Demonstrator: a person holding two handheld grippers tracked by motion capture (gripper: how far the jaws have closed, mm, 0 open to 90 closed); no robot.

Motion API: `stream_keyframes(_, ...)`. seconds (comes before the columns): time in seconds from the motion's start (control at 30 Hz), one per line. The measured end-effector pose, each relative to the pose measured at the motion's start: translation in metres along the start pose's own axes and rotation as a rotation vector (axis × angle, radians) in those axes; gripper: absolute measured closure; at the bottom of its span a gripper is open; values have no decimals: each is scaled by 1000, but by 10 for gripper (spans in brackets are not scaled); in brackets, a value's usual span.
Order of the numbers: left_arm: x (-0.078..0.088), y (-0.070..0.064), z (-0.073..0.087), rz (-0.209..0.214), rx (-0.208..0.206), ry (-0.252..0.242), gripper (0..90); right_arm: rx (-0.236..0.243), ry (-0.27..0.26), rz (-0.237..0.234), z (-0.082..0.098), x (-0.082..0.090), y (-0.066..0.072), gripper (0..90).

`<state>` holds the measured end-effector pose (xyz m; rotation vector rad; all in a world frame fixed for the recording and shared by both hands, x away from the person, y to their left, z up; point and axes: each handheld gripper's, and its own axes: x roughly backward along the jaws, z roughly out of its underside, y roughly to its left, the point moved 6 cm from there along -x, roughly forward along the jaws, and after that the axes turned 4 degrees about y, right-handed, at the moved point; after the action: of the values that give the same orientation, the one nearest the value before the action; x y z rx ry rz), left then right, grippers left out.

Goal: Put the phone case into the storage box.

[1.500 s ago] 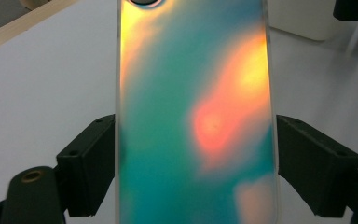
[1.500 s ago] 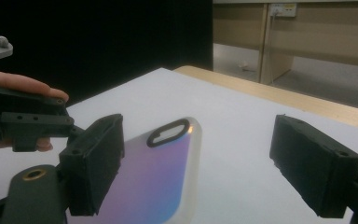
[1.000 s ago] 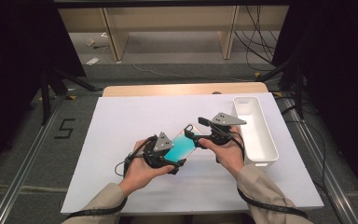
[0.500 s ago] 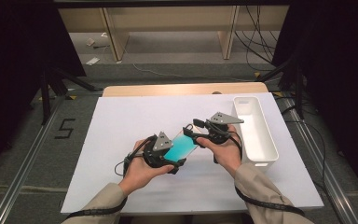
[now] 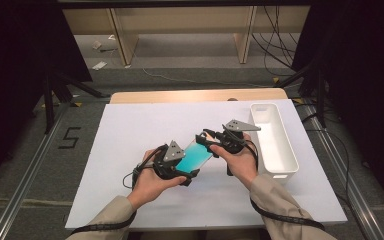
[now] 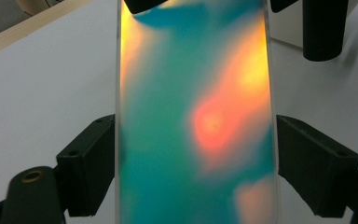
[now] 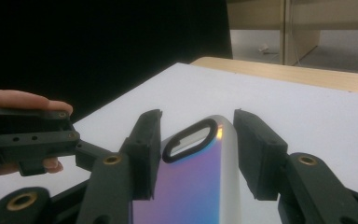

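White paper is covering the table (image 5: 130,135), and a long white bin (image 5: 275,145) is sitting at about 3 o'clock from the hands, with nothing showing in it. From the high view, a shiny blue-green phone case (image 5: 194,156) is hanging in the air between the two tools, over the middle of the table. The left gripper (image 5: 180,167) is holding its near end, at about 7 o'clock, and the right gripper (image 5: 205,142) is meeting its far end, at about 1 o'clock. So I am guessing the case is being passed from one hand to the other, or held by both; putting it down somewhere, maybe in the bin, is likely the part left to do. Looking along the left gripper, its two black jaws are pressing on both long sides of the phone case (image 6: 196,121), clamped tight. Looking along the right gripper, the phone case (image 7: 191,182) is lying between the jaws with its camera hole (image 7: 189,140) showing. These jaws have just been closing. The left jaw is looking like it is touching the edge, but a small gap is showing at the right jaw, so it is not squeezing yet. The left gripper (image 7: 81,151) is showing at 9 o'clock with the fingers (image 7: 23,100) of a hand behind it.
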<state>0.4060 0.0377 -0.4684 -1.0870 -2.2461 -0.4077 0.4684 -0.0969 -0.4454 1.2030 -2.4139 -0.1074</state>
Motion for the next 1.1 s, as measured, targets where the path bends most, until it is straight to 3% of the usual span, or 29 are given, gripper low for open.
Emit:
stream_keyframes(0.47,-3,-3,2,28,7,3,170,-35,13,-6,-1,2,-1,612)
stream_keyframes(0.73,-3,-3,1,13,-26,-10,168,-31,13,-14,-5,6,3,649)
stream_keyframes(0.9,-6,-5,1,-20,-65,-10,164,-80,-14,-37,-9,9,6,723)
stream_keyframes(0.93,-6,-5,1,-27,-71,-12,163,-104,-30,-62,-13,11,9,749)
stream_keyframes(1.0,-5,-4,0,-26,-63,-24,168,-105,-37,-101,-17,14,14,799)
stream_keyframes(1.03,-5,-6,0,-1,-44,-27,168,-105,-37,-101,-17,14,14,799)
stream_keyframes(1.07,-3,-3,-2,-11,-49,-38,156,-56,-33,-64,-19,15,16,802)
stream_keyframes(1.1,-2,-2,-3,-11,-42,-52,153,-49,-48,-87,-25,18,19,802)
